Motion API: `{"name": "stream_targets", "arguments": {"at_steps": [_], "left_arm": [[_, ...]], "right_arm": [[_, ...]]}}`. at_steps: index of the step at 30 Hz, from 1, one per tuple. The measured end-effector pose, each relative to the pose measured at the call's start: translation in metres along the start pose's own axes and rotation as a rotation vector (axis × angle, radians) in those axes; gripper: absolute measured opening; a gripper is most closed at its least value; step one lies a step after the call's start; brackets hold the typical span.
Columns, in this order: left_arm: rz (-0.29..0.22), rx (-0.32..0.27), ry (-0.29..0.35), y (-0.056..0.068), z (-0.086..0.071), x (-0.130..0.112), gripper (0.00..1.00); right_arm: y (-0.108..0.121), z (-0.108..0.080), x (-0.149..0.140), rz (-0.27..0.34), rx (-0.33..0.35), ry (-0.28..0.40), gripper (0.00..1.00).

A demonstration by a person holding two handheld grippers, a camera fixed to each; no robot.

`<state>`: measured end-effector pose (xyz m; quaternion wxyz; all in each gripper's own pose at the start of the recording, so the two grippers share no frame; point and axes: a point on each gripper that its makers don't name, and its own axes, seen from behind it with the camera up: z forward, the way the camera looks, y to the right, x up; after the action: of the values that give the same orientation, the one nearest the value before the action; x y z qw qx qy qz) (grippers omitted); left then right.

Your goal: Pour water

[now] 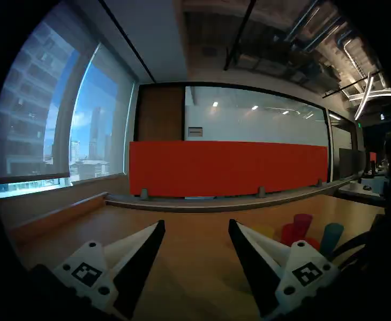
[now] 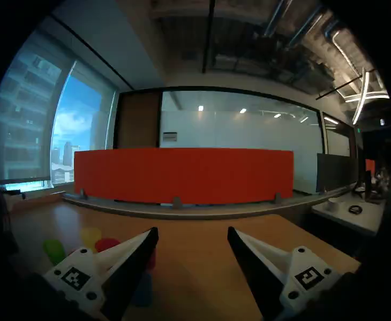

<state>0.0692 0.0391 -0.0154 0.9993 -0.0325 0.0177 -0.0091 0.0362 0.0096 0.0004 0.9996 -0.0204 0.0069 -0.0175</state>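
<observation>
In the left gripper view my left gripper (image 1: 196, 227) hangs open over a wooden table (image 1: 195, 262), nothing between its fingers. To its right stand plastic cups: a red one (image 1: 301, 224), a blue one (image 1: 332, 236) and a yellow one (image 1: 265, 231), partly hidden behind the right finger. In the right gripper view my right gripper (image 2: 192, 232) is open too and holds nothing. Left of it are a green cup (image 2: 53, 250), a yellow cup (image 2: 90, 236) and a red cup (image 2: 105, 244), with a blue one (image 2: 142, 290) low beside the left finger.
An orange divider panel (image 1: 227, 167) stands along the table's far edge, with a glass wall behind it. Large windows (image 1: 51, 128) run down the left side. A neighbouring white desk (image 2: 351, 211) with small objects sits at the right.
</observation>
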Motion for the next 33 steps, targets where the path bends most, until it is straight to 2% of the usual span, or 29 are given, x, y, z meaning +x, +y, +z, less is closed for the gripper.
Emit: {"name": "stream_targets", "arguments": {"at_steps": [11,21,33], "left_arm": [[0.027,0.020,0.016,-0.011,0.000,-0.012,0.87],[0.006,0.026,-0.007,-0.021,0.003,-0.040,0.87],[0.001,0.028,-0.029,-0.030,0.006,-0.055,0.88]], "right_arm": [[0.001,-0.002,0.001,-0.013,-0.037,-0.011,1.00],[0.006,-0.003,0.000,-0.006,-0.068,-0.020,1.00],[-0.001,-0.001,0.009,-0.019,-0.071,-0.011,1.00]]}}
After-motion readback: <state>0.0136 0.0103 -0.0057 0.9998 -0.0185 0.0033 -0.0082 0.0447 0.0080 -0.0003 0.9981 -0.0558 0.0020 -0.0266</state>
